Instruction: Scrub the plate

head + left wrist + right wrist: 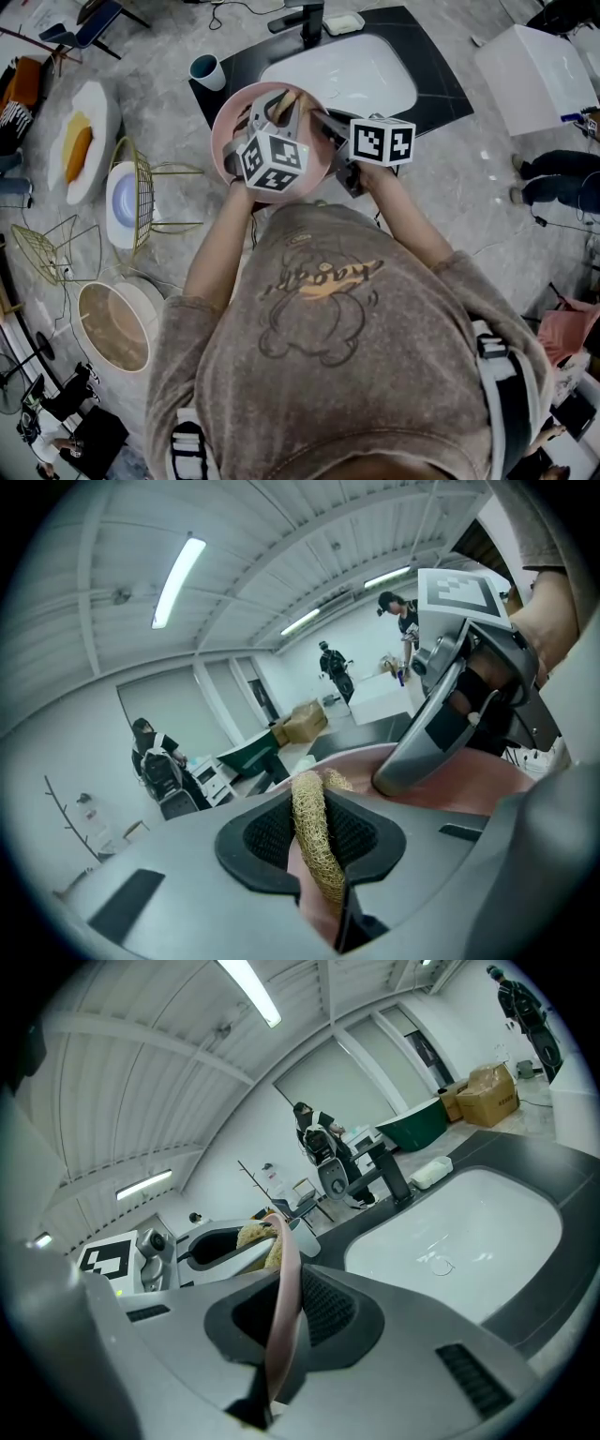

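The person stands at a dark table (441, 89) with a white basin (361, 75) sunk into it and holds both tools over the table's near left corner, in front of the basin.

The right gripper (281, 1321) is closed narrow on the pink plate (230, 127). In the right gripper view the rim runs edge-on between the two dark pads, which press on it from either side. The plate is held up off the table, tilted with its hollow face toward the person.

The left gripper (317, 832) is clamped on a straw-coloured, fibrous scrubber (312, 841). In the left gripper view the scrubber stands upright between the pads and sticks out past them. From the head view its free end lies against the plate's inner face, near the far rim. The two grippers sit close together, the left one over the middle of the plate and the right one at the plate's right rim.

A black tap (309, 21) rises at the far edge of the table, with a pale soap dish (343, 23) just beside it on the right. A cup (206, 71) with a dark inside stands at the table's left corner, near the plate but not touching it
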`<state>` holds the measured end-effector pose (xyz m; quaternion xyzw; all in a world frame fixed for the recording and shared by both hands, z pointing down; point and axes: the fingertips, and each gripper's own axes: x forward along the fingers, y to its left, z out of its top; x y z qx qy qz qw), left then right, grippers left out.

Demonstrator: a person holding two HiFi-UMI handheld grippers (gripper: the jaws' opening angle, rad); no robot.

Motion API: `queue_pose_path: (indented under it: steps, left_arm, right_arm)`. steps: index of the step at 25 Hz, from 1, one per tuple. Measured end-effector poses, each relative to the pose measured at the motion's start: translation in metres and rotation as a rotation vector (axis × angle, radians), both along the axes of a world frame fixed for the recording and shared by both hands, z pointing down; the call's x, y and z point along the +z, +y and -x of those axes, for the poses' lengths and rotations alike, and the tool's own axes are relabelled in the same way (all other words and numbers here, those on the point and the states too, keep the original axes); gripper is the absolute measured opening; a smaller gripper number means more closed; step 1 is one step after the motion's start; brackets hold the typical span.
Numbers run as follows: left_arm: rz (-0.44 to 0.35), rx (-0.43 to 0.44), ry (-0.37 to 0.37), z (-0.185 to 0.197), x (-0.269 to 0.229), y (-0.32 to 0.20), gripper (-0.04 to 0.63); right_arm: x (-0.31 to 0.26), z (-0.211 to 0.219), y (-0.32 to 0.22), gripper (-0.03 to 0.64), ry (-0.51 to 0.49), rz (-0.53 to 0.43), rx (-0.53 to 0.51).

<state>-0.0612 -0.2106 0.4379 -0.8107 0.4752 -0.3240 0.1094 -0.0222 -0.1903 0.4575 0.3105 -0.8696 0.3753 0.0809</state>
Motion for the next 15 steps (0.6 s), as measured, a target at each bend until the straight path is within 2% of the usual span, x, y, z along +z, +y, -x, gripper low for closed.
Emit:
queue_pose_path:
  steps: [8,15]
  left_arm:
    - [-0.040,-0.097,-0.045,0.032,-0.004,-0.005,0.074]
    - [-0.062,-0.141,-0.199,0.058,0.008,-0.015,0.074]
  right_arm:
    - [0.000,0.003,0.009,0.032,0.001,0.007,0.011]
    - [0.004,-0.005,0.002,0.035,0.016,0.007,0.030]
